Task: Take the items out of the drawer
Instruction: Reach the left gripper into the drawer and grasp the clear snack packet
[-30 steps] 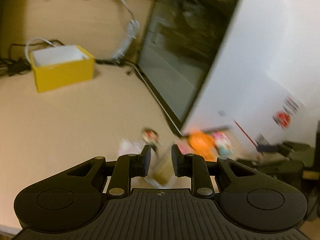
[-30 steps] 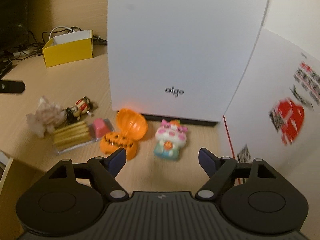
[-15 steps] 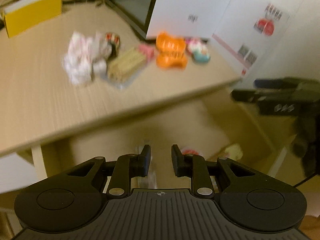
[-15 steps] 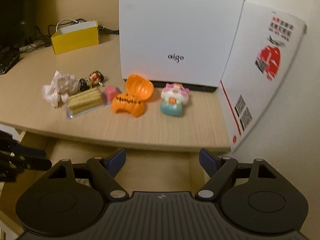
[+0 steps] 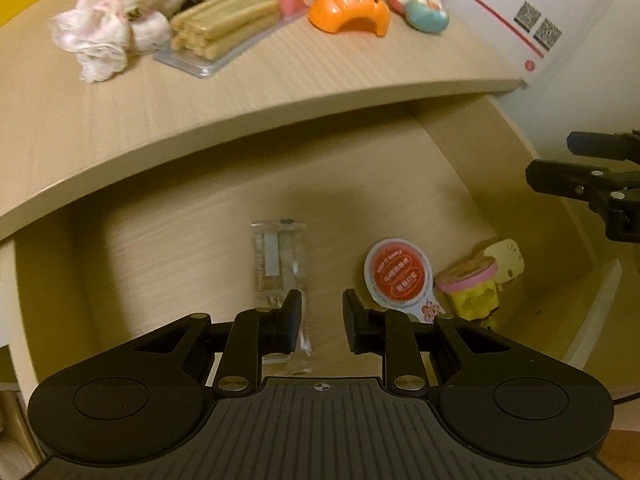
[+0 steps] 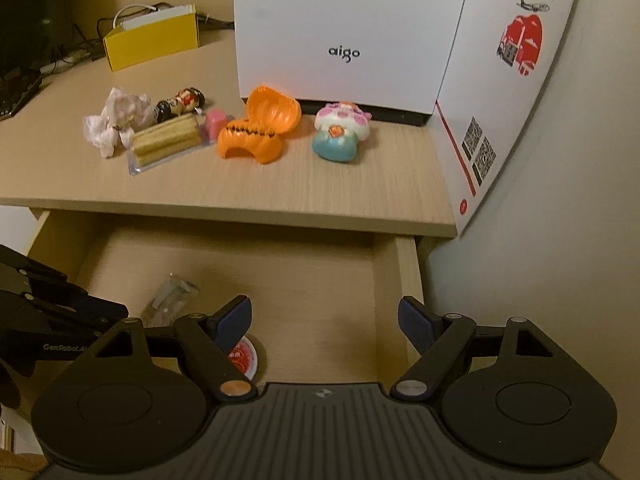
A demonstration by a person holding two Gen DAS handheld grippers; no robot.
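Note:
The open drawer [image 5: 180, 248] under the desk holds a clear plastic packet [image 5: 280, 264], a round red-lidded cup [image 5: 398, 276] and a yellow and pink toy [image 5: 472, 292]. My left gripper [image 5: 320, 320] hangs low over the drawer, its jaws a narrow gap apart and empty, the left finger over the packet's near end. My right gripper [image 6: 324, 320] is wide open above the drawer [image 6: 312, 280], with the red lid [image 6: 244, 360] under its left finger and the clear packet [image 6: 170, 298] further left. It holds nothing.
On the desktop [image 6: 280, 192] lie an orange pumpkin [image 6: 260, 128], a pink and blue toy [image 6: 340, 132], a wafer pack [image 6: 166, 140], a pink block [image 6: 216, 122], a doll [image 6: 182, 102] and a crumpled tissue [image 6: 116, 120]. A white box [image 6: 344, 28] and a yellow box [image 6: 152, 38] stand behind.
My left gripper has swung from over the desktop down into the open drawer. My right gripper has pulled back from the desk, so the drawer now shows below it.

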